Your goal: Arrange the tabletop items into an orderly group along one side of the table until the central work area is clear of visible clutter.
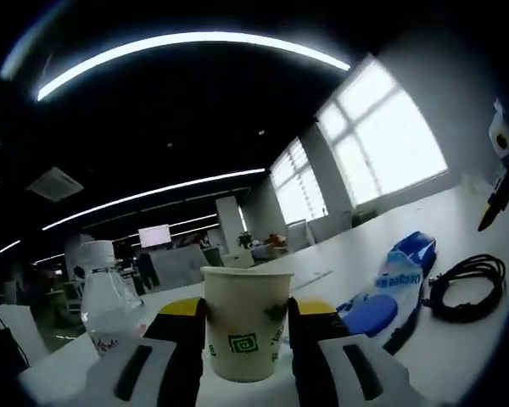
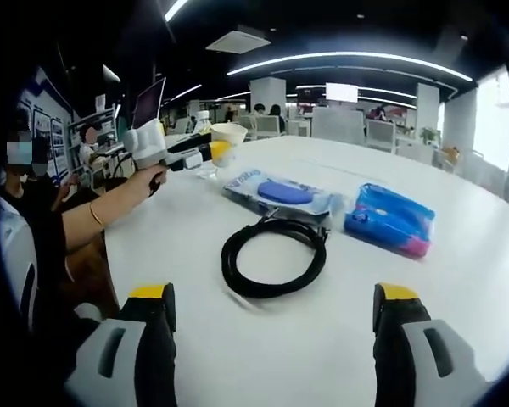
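Daylight pours through the tall gridded windows (image 1: 382,140), blown out to pure white in the left gripper view. Long ceiling light strips (image 1: 187,42) bend into arcs under the fisheye. The ceiling sits dark, the glossy white surface (image 2: 322,339) bright with soft glare. The coiled black cable (image 2: 273,257) throws only a faint shadow. Edges smear and darken.

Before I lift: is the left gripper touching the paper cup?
Touching. The left gripper view shows the paper cup squeezed between the left gripper jaws, no gap.
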